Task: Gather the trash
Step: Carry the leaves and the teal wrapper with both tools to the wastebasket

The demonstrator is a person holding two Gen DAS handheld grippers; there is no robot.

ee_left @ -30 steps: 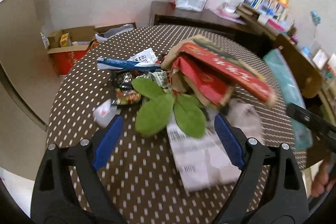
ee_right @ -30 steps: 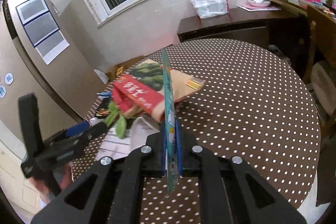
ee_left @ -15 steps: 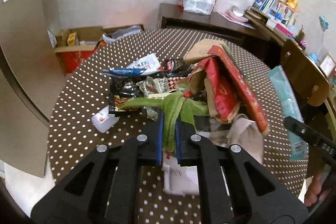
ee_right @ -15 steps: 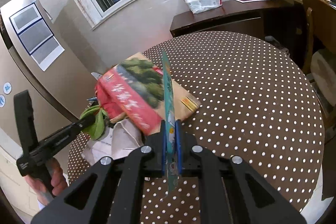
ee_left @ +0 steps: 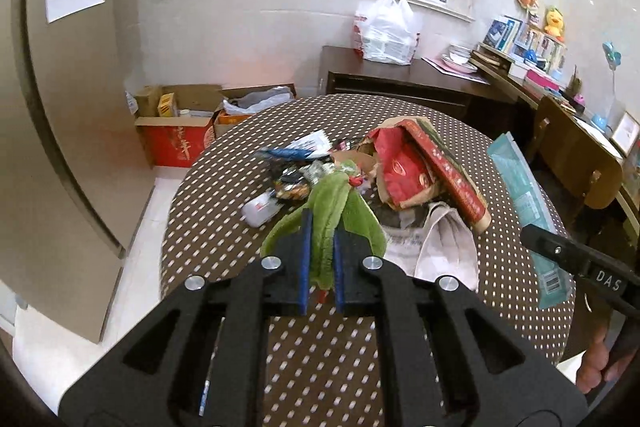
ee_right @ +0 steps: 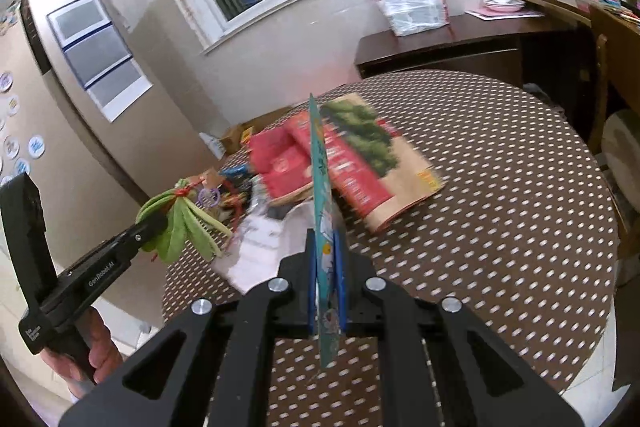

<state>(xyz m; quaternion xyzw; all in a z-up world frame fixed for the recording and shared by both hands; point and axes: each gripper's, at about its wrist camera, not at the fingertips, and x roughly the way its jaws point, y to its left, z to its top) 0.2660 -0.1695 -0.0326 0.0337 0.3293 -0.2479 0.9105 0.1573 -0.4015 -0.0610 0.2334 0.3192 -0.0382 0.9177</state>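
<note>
Above the polka-dot table [ee_left: 224, 239], the left gripper [ee_left: 320, 259] pinches limp green leaves [ee_left: 332, 211] (light, floppy; best gripped near their red tie); the right gripper [ee_right: 325, 279] clamps a thin teal packet [ee_right: 322, 187].

White plastic bag [ee_left: 386, 29] on dark sideboard [ee_left: 420, 83]; wooden chair [ee_left: 576, 155] beside shelf.

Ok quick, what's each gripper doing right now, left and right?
Left gripper: shut on the green leaf bundle.
Right gripper: shut on the teal packet.
</note>
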